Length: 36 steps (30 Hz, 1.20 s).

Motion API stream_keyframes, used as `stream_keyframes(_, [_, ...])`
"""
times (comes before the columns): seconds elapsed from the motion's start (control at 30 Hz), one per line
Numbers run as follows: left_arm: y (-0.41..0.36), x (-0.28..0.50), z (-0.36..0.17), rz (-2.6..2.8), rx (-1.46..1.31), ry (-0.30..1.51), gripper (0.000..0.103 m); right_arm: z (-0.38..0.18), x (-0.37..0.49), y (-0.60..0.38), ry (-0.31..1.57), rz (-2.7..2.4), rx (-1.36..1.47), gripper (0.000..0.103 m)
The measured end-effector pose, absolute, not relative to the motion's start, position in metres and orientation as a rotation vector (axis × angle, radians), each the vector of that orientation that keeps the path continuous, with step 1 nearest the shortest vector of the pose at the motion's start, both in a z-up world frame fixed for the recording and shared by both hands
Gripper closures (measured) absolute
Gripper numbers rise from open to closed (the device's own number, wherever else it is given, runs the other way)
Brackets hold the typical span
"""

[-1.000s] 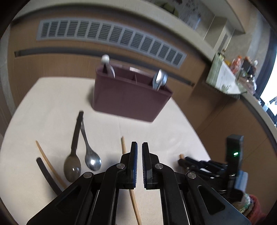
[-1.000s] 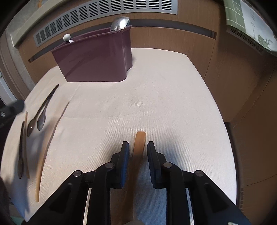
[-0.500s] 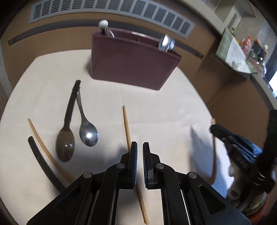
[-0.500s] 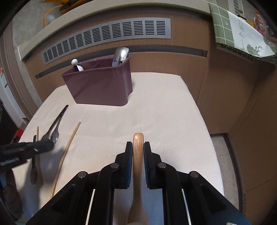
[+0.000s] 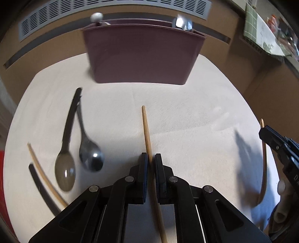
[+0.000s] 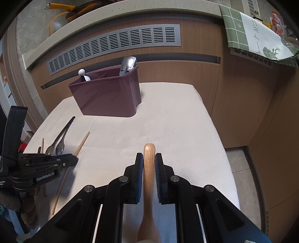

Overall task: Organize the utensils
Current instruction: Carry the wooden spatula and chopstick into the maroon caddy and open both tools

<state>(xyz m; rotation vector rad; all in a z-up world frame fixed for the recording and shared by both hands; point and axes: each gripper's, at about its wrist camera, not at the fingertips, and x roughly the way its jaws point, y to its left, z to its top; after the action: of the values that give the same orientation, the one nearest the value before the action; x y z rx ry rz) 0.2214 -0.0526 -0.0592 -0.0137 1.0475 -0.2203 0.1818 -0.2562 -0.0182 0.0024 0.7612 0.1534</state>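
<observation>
A maroon utensil caddy stands at the back of the cloth-covered table, with a metal spoon and a white-knobbed utensil poking out. My left gripper is low over a wooden chopstick lying on the cloth. Its jaws are almost together and the stick shows in the slit; I cannot tell whether the pads pinch it. My right gripper is shut on the handle of a wooden spoon, held off the table.
Left of the chopstick lie a black-handled spoon, a metal spoon, a second wooden chopstick and a black stick. A wood panel with a vent stands behind the caddy. The table edge drops to floor on the right.
My left gripper sank and tilted down onto the middle chopstick. The right jaws closed on the wooden spoon's handle and raised it off the cloth.
</observation>
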Motion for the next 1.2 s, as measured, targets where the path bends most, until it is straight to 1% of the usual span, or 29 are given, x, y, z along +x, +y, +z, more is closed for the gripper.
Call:
stream_keyframes(0.1, [-0.05,0.237,-0.058,-0.268,-0.028,1.084,0.097,-0.018,0.181,-0.256,0.76,0.151,0.002,0.092])
stream_keyframes(0.23, [-0.05,0.236,-0.05,-0.271,-0.035,1.043,0.098,-0.011,0.176,-0.256,0.739,0.149,0.01,0.092])
stream_keyframes(0.37, [-0.031,0.214,-0.015,-0.315,-0.228,0.909,0.098,0.002,0.168,-0.258,0.705,0.173,0.016,0.092])
stream_keyframes(0.57, [-0.013,0.193,0.021,-0.328,-0.322,0.764,0.098,0.021,0.169,-0.256,0.689,0.238,0.078,0.092])
stream_keyframes(0.67, [-0.009,0.197,0.048,-0.315,-0.331,0.658,0.098,0.033,0.174,-0.25,0.66,0.258,0.097,0.092])
stream_keyframes(0.73, [-0.002,0.203,0.077,-0.33,-0.349,0.552,0.098,0.051,0.18,-0.246,0.609,0.27,0.102,0.092])
stream_keyframes(0.83, [0.0,0.212,0.136,-0.334,-0.317,0.285,0.098,0.103,0.187,-0.242,0.448,0.302,0.109,0.092])
stream_keyframes(0.9, [0.0,0.222,0.16,-0.3,-0.303,0.133,0.098,0.143,0.193,-0.237,0.324,0.31,0.096,0.092])
stream_keyframes(1.03, [0.007,0.259,0.168,-0.231,-0.354,-0.004,0.098,0.191,0.218,-0.221,0.203,0.314,0.046,0.092])
stream_keyframes(1.13, [0.008,0.283,0.154,-0.146,-0.338,-0.07,0.098,0.2,0.246,-0.211,0.198,0.319,0.011,0.092])
stream_keyframes(1.2, [0.005,0.304,0.138,-0.123,-0.328,-0.043,0.098,0.195,0.265,-0.207,0.221,0.33,-0.007,0.092])
